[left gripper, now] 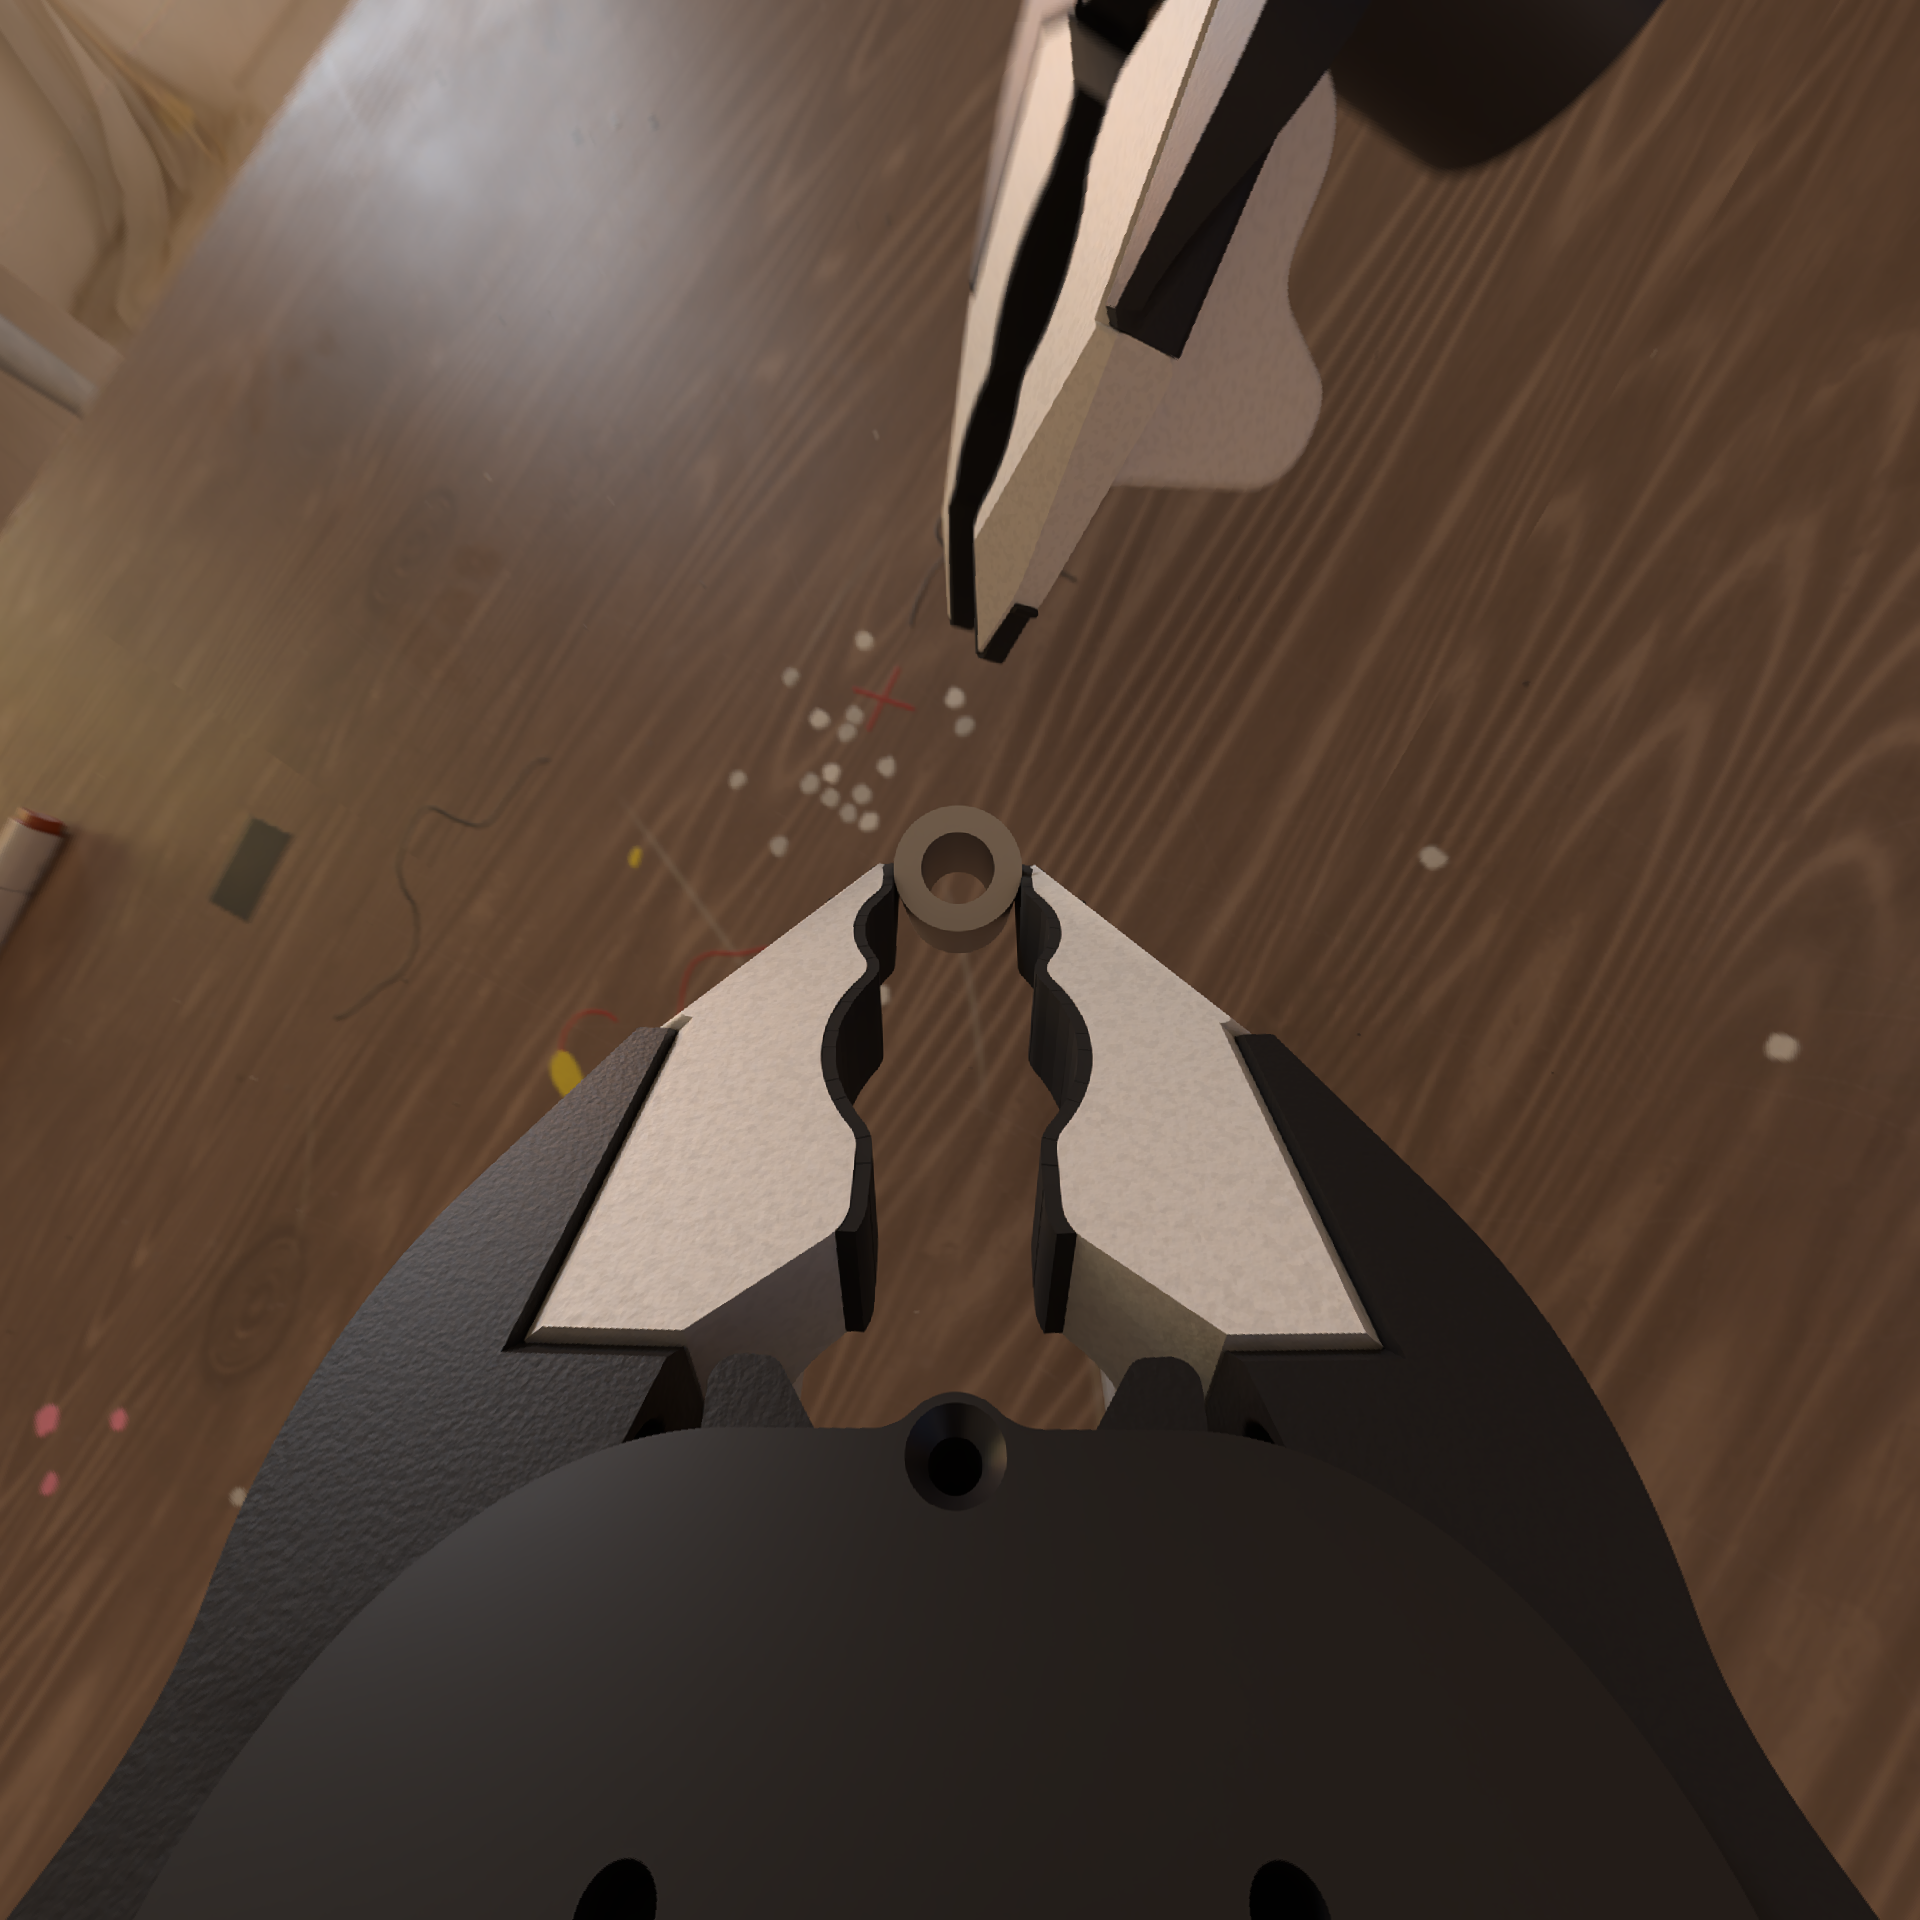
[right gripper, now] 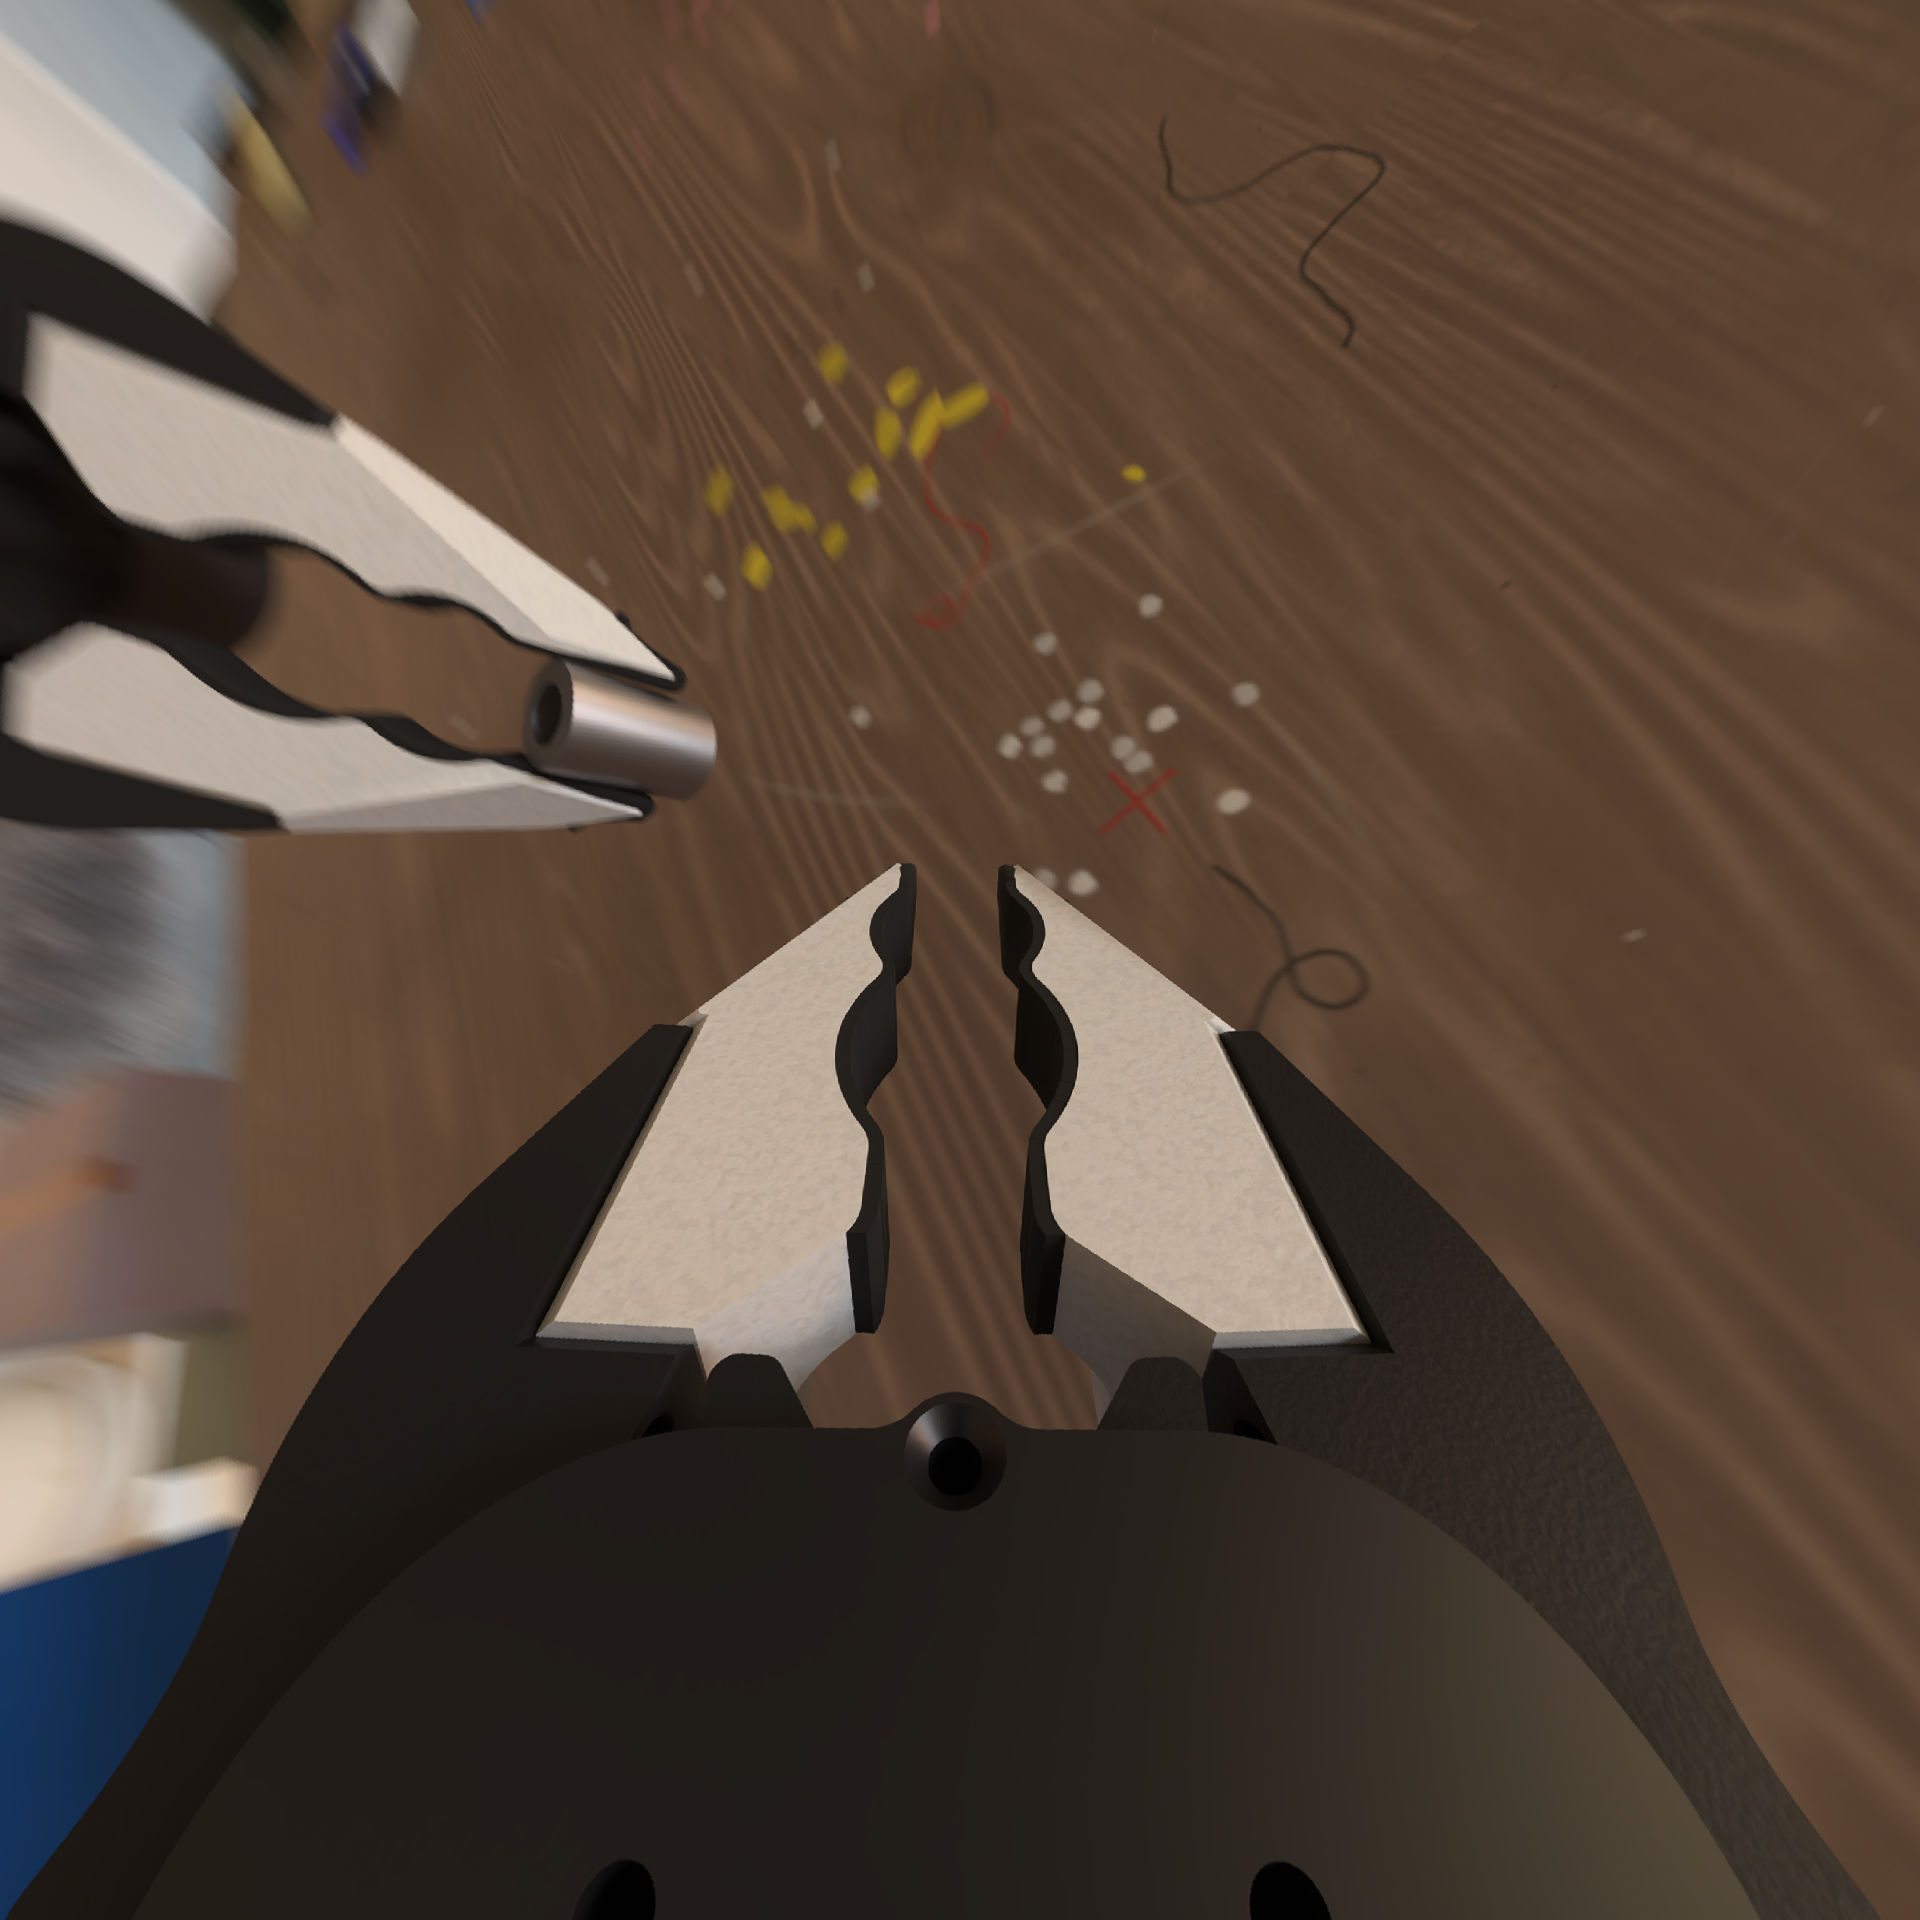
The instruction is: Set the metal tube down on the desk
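Observation:
My left gripper (left gripper: 957, 883) is shut on a short metal tube (left gripper: 957, 894), pinched at the fingertips, with the tube's open end facing the camera. It hangs above the brown wooden desk (left gripper: 1507, 935). In the right wrist view the tube (right gripper: 623, 732) lies crosswise between the left gripper's tips (right gripper: 649, 740) and sticks out to the right. My right gripper (right gripper: 957, 878) is empty, its jaws a narrow gap apart, over the desk (right gripper: 1455, 623). It also shows in the left wrist view (left gripper: 992, 623), pointing down beyond the tube.
Paint marks on the desk: a red cross (left gripper: 885, 701), white dots (left gripper: 836, 784), yellow flecks (right gripper: 904, 416), black squiggles (right gripper: 1299, 197). A white cylinder with a red end (left gripper: 26, 862) and a dark patch (left gripper: 249, 868) lie at the left. Blurred white and blue objects (right gripper: 104, 1662) stand along the left edge.

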